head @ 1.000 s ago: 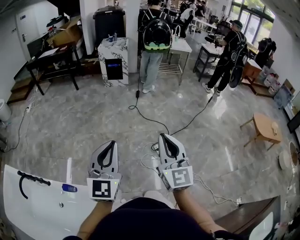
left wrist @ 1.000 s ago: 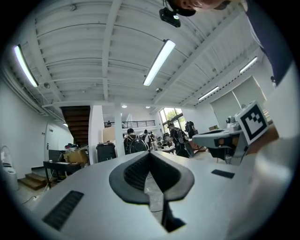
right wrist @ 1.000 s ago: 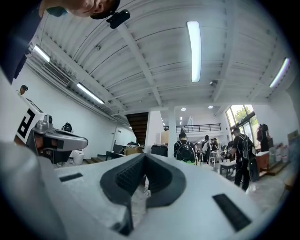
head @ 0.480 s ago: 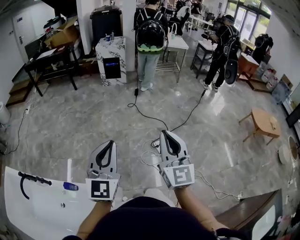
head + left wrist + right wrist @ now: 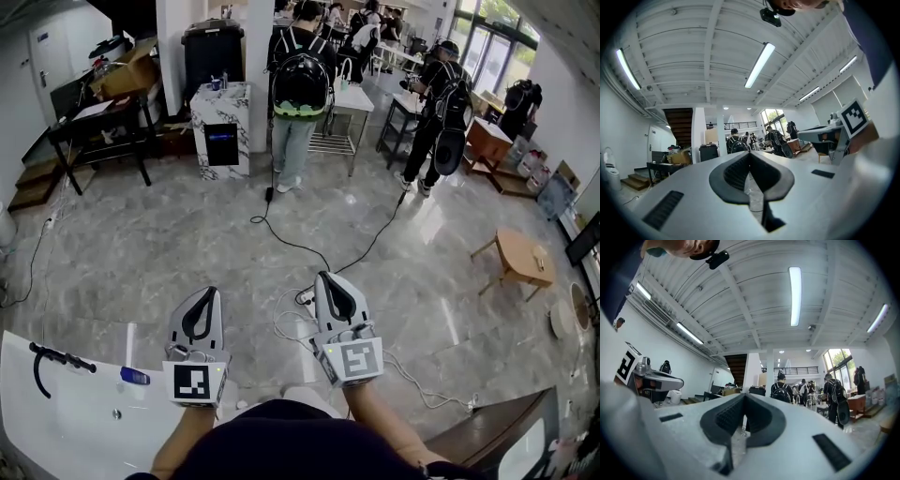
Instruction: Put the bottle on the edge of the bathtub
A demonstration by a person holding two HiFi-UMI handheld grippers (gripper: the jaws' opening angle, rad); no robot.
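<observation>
A white bathtub [image 5: 66, 427] fills the lower left corner of the head view. A small blue bottle [image 5: 134, 376] lies flat on its rim, near a black tap fitting [image 5: 49, 360]. My left gripper [image 5: 206, 294] hovers over the floor just right of the tub, a short way from the bottle. It is shut with nothing in it, its jaws meeting at the tip [image 5: 750, 155]. My right gripper [image 5: 329, 279] is held level beside it, also shut and empty [image 5: 744, 398]. Both point away from me, across the room.
A black cable [image 5: 309, 251] and white cords [image 5: 291, 323] trail over the marble floor ahead. People with backpacks [image 5: 300, 80] stand at the back by a marble cabinet [image 5: 221, 117]. A low wooden table [image 5: 516, 258] is at the right; dark furniture [image 5: 497, 431] sits at the lower right.
The view has swung a little right, so the tub and bottle sit lower and further left. Both grippers stay shut and side by side. The people at the back have shifted.
</observation>
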